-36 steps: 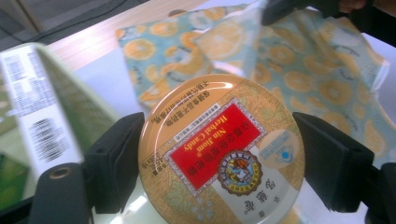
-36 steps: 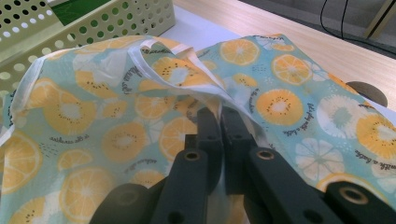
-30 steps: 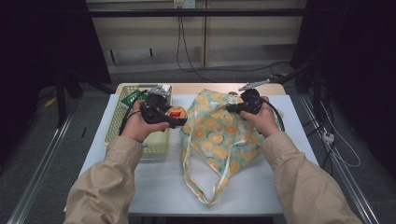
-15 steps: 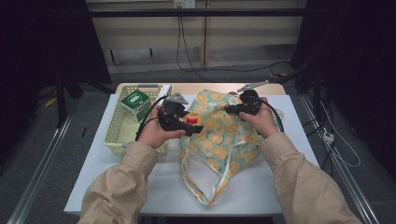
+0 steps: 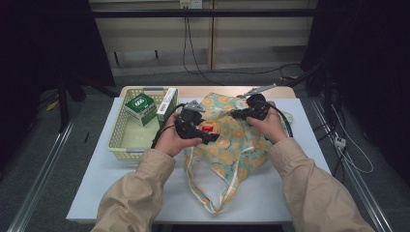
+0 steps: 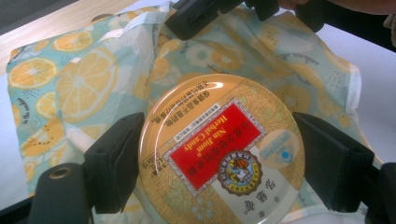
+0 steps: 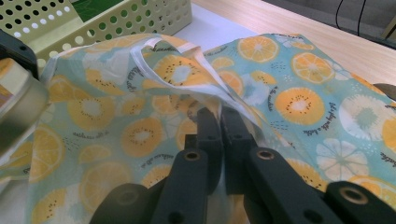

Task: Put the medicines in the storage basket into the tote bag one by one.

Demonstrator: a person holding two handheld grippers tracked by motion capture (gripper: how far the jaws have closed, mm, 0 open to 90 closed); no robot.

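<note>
Left hand-held gripper (image 6: 219,154) clamps candy tin (image 6: 219,149) over bag (image 6: 84,84); right hand-held gripper (image 7: 219,126) pinches bag edge.

White table (image 5: 300,159): basket (image 5: 126,140), fruit-print bag (image 5: 241,145).

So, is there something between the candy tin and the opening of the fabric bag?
Nothing visible blocks it. The left gripper holds the round candy tin just above the citrus-print bag, and the right gripper pinches the bag's rim and lifts it. How wide the mouth gapes I cannot tell.
</note>
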